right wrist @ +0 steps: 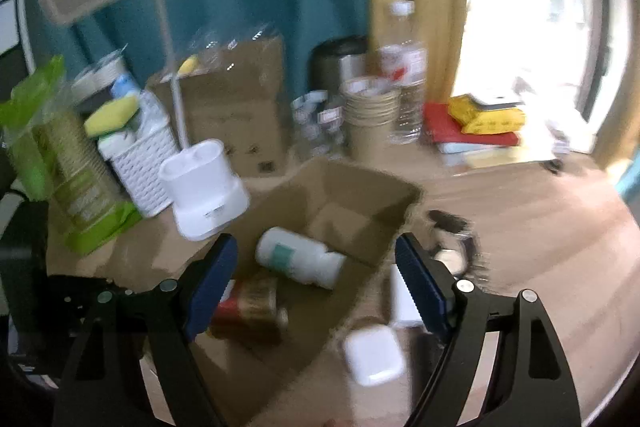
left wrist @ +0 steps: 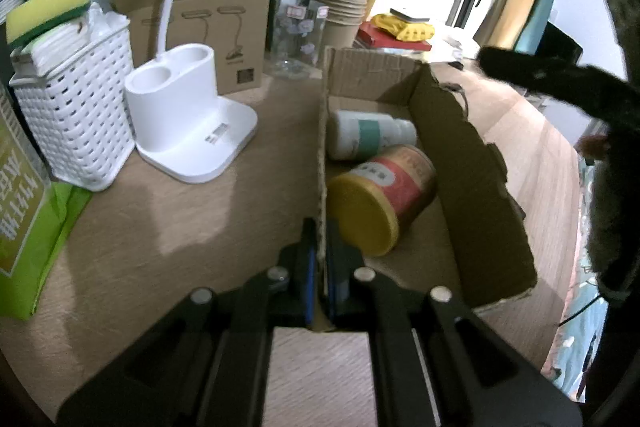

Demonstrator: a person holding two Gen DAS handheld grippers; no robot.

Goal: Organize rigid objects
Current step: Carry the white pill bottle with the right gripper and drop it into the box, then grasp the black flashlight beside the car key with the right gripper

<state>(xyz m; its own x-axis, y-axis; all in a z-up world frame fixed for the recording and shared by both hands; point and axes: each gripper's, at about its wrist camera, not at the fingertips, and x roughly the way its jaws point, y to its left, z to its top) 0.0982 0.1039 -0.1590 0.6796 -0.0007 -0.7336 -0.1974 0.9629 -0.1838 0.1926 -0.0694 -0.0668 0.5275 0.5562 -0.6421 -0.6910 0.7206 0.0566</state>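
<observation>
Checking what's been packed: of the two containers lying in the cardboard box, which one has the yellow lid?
The red-and-gold canister, lying on its side nearest the left gripper. The other, a white bottle with a teal label band, lies behind it and has a white cap.

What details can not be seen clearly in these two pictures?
- Right wrist view: motion blur smears the small white case and dark items beside the cardboard box.
- Left wrist view: the box wall hides the table beyond it.
- Both views: the red can label is too small to read.
</observation>
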